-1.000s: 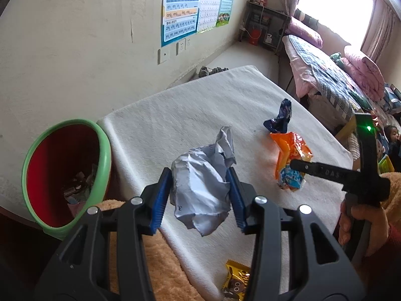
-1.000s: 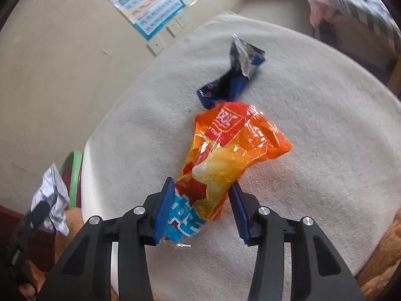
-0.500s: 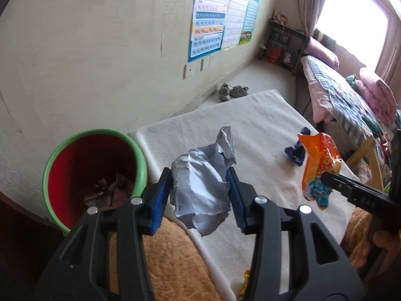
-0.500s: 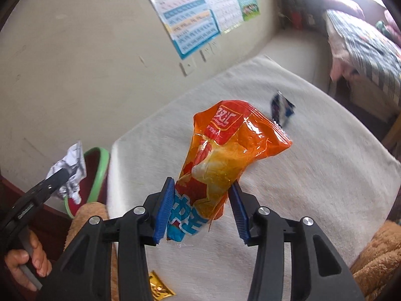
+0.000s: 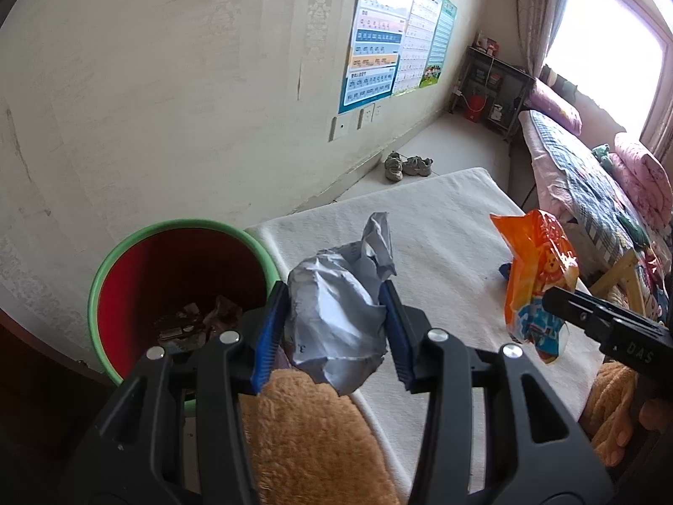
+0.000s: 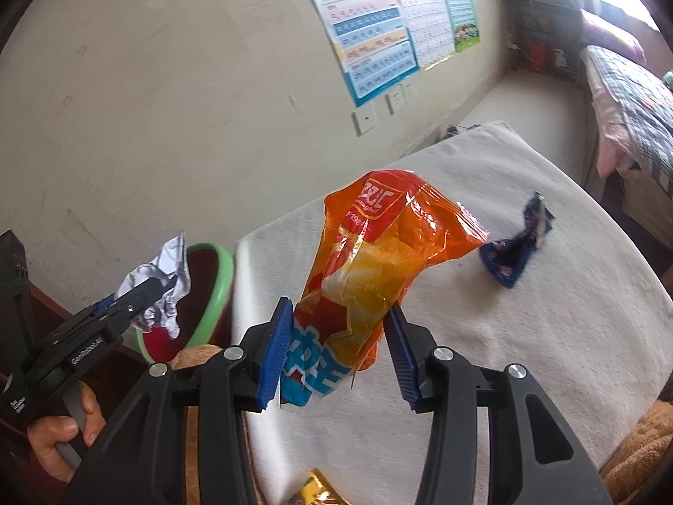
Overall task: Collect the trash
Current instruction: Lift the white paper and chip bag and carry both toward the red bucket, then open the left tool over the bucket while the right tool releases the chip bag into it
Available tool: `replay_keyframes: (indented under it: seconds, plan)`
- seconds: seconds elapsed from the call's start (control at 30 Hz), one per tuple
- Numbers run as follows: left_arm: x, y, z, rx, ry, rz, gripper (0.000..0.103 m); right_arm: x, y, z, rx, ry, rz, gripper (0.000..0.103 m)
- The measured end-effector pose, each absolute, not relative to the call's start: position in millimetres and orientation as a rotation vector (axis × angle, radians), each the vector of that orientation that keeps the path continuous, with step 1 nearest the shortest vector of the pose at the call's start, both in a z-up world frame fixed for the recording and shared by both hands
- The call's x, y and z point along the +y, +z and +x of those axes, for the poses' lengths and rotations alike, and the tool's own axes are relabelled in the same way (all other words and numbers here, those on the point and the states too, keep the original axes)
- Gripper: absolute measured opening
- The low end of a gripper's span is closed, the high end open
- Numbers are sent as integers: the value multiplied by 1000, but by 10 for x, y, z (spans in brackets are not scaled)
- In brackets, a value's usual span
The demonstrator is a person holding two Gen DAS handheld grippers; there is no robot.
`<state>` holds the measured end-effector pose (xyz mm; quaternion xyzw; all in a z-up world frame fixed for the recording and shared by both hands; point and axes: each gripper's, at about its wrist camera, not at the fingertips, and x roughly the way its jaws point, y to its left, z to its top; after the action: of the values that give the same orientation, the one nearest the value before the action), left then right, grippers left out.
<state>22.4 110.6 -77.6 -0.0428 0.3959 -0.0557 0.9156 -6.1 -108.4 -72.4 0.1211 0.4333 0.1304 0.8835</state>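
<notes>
Snack bag (image 6: 370, 277) now lifted off table (image 6: 547, 336) — both hand-held grippers clamped, left (image 5: 336, 328) on crumpled paper (image 5: 336, 315).

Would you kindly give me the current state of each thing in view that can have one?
left gripper: shut on the crumpled paper, lifted
right gripper: shut on the orange snack bag, lifted
bin: open, some trash inside
blue wrapper: twisted, lying on the white cloth
gold wrapper: lying at the cloth's near edge
</notes>
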Motion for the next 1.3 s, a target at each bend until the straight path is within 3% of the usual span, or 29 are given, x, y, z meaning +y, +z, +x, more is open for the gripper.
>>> replay_keyframes:
  seconds: [0.63,0.87,0.93,1.03,1.1,1.17,1.3]
  plan:
    - [1768,-929,261,838,25,-149,43,-103,-640,190,924,438,144,43]
    - [2003,-1005,277,857,83,-178,43,195,-753,365,975,504,131,21]
    - [2065,-1030,272,864,97,-184,43,237,-781,391,986,511,137,20]
    - [2137,-1065,258,874,105,-191,43,174,-852,409,984,465,140,24]
    - [2183,-1077,242,876,109,-191,43,87,-930,422,982,416,145,54]
    - [2219,-1098,228,881,113,-193,43,13,-1074,463,1003,350,115,62]
    - [2243,-1136,241,890,115,-205,43,-66,-1478,593,1146,312,75,65]
